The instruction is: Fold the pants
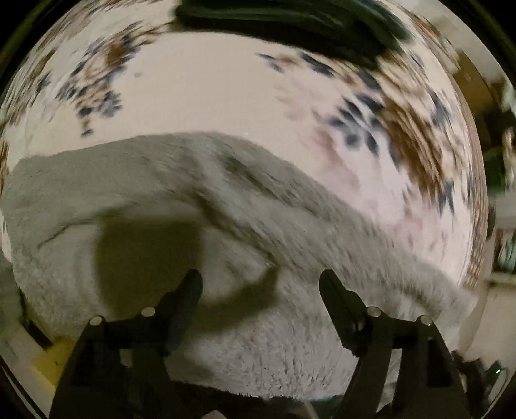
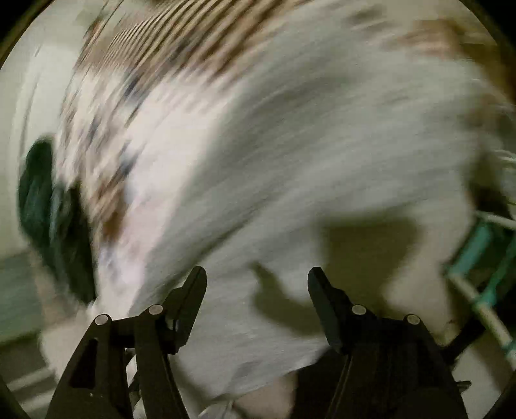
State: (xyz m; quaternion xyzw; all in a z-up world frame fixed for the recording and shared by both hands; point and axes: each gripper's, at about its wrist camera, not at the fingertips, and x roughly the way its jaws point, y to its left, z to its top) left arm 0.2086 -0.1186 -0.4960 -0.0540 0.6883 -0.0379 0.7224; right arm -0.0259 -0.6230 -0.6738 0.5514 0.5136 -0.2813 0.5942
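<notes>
The pants (image 1: 180, 199) are pale grey and fleecy, lying bunched in a broad band on a flower-patterned sheet (image 1: 209, 83). In the left wrist view they fill the lower half of the frame. My left gripper (image 1: 259, 277) is open and empty, hovering just above the fabric, its shadow on the cloth. In the right wrist view the same pale pants (image 2: 290, 145) are heavily motion-blurred and fill most of the frame. My right gripper (image 2: 256, 274) is open and empty above them, casting a shadow.
A dark green garment (image 1: 290, 19) lies folded at the far edge of the sheet; it also shows at the left of the right wrist view (image 2: 42, 199). A teal and white frame (image 2: 483, 251) stands at the right edge.
</notes>
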